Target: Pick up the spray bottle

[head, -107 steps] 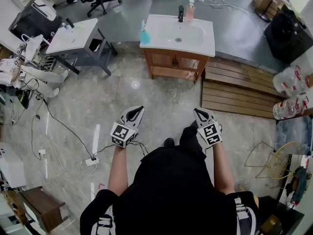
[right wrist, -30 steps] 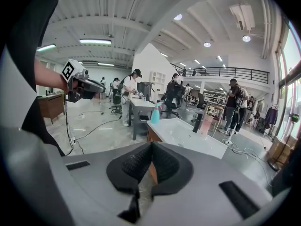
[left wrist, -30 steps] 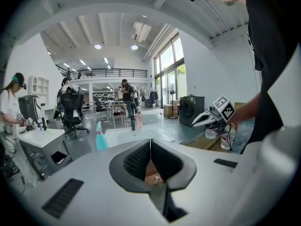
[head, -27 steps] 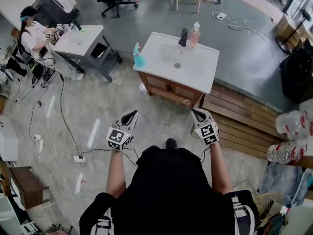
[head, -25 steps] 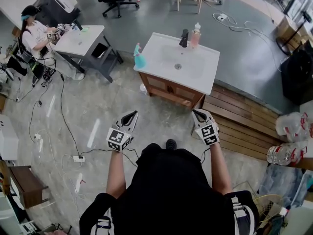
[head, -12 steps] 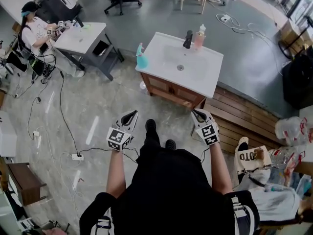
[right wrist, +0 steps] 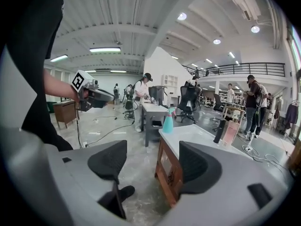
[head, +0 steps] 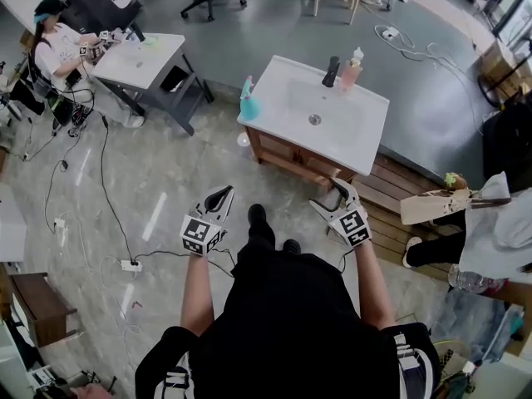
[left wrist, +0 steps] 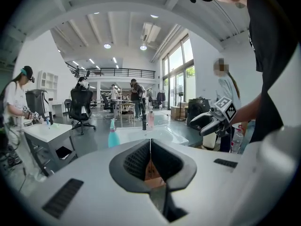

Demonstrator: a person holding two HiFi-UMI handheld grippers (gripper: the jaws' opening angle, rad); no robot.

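The teal spray bottle (head: 248,102) stands upright on the front left corner of the white sink counter (head: 366,140). It also shows in the left gripper view (left wrist: 113,135) and the right gripper view (right wrist: 168,121), still well ahead of both grippers. My left gripper (head: 223,194) hangs over the floor short of the cabinet, its jaws shut with nothing in them (left wrist: 150,149). My right gripper (head: 331,196) is near the cabinet's front right. Its jaws have just been opening and now stand apart with nothing between them (right wrist: 150,161).
A black faucet (head: 332,71) and a pink bottle (head: 352,67) stand at the counter's back. A grey table (head: 137,61) with a seated person (head: 50,40) is at the left. Another person (head: 490,223) bends over the wooden platform (head: 399,198) at the right. Cables (head: 100,214) trail across the floor.
The sink cabinet has come nearer as I walk toward it. My right gripper's jaws have gone from shut to open. A person has moved in at the right.
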